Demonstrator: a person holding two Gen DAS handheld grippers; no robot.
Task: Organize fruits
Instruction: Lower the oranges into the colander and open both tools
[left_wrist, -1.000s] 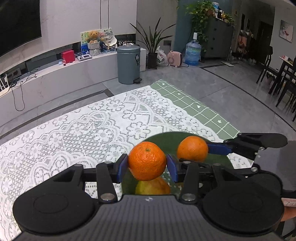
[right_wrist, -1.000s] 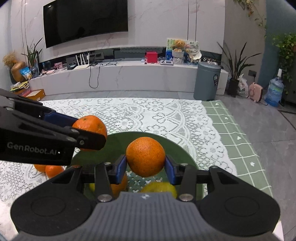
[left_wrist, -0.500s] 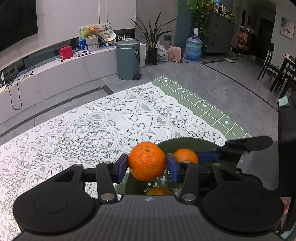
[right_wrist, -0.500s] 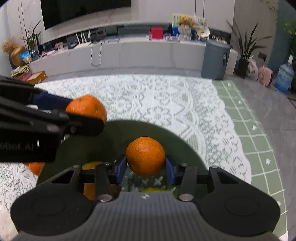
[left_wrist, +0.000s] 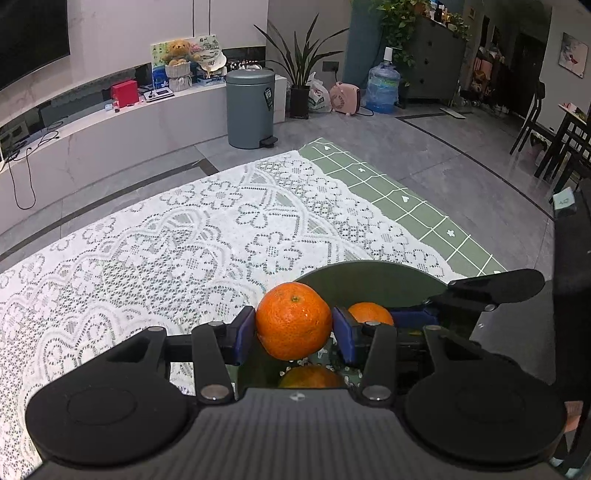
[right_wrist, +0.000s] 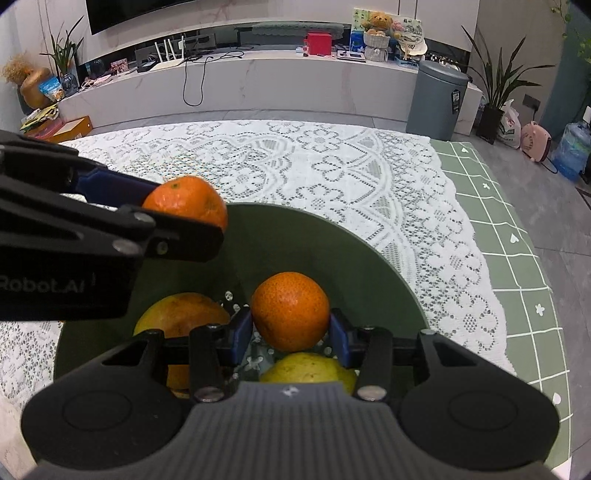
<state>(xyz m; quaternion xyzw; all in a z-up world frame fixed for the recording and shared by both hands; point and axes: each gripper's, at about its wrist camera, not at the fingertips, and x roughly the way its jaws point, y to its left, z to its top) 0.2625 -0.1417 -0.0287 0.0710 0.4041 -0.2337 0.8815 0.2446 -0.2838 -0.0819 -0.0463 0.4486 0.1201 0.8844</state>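
Left gripper (left_wrist: 294, 330) pinching a mandarin (left_wrist: 293, 320) between its blue pads, held over the near-left rim of the green bowl (right_wrist: 332, 251). Right gripper (right_wrist: 290, 332) clamped on a second mandarin (right_wrist: 290, 311) lower inside the bowl, just above a yellow fruit (right_wrist: 308, 367) (pear or lemon, mostly hidden) and beside a yellow-orange fruit (right_wrist: 181, 314). Bowl sits on the lace-covered table (right_wrist: 295, 166).
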